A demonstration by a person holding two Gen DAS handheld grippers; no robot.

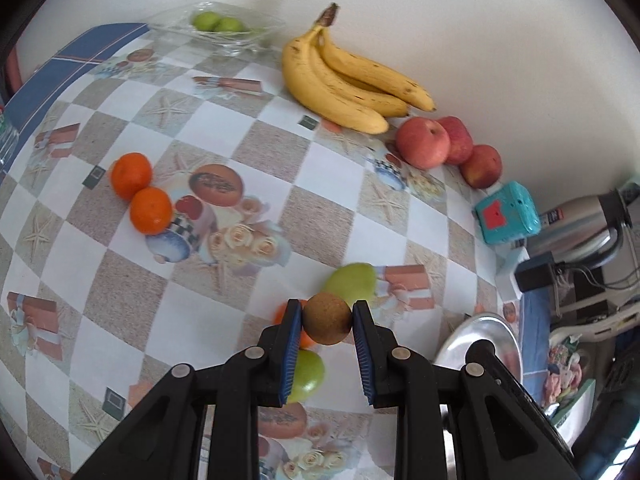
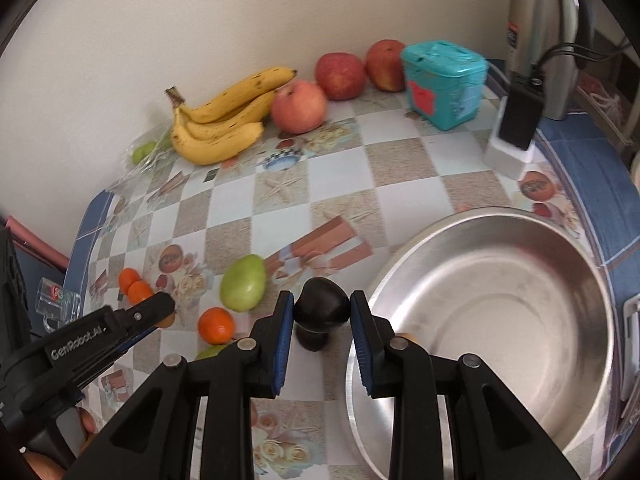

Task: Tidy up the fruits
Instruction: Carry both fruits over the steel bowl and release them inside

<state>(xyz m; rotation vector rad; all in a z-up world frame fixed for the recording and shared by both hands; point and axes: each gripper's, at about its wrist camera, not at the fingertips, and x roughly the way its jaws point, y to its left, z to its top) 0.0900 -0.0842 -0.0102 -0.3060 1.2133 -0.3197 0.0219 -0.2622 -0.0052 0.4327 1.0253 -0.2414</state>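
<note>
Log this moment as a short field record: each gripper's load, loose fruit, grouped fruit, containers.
left gripper: shut on a brown round fruit
right gripper: shut on a dark plum
loose fruit: green mango; orange; pair of oranges
grouped by wall: bananas; three red apples
glass dish: holds two green fruits
steel bowl: nothing visible inside
other: teal box
</note>
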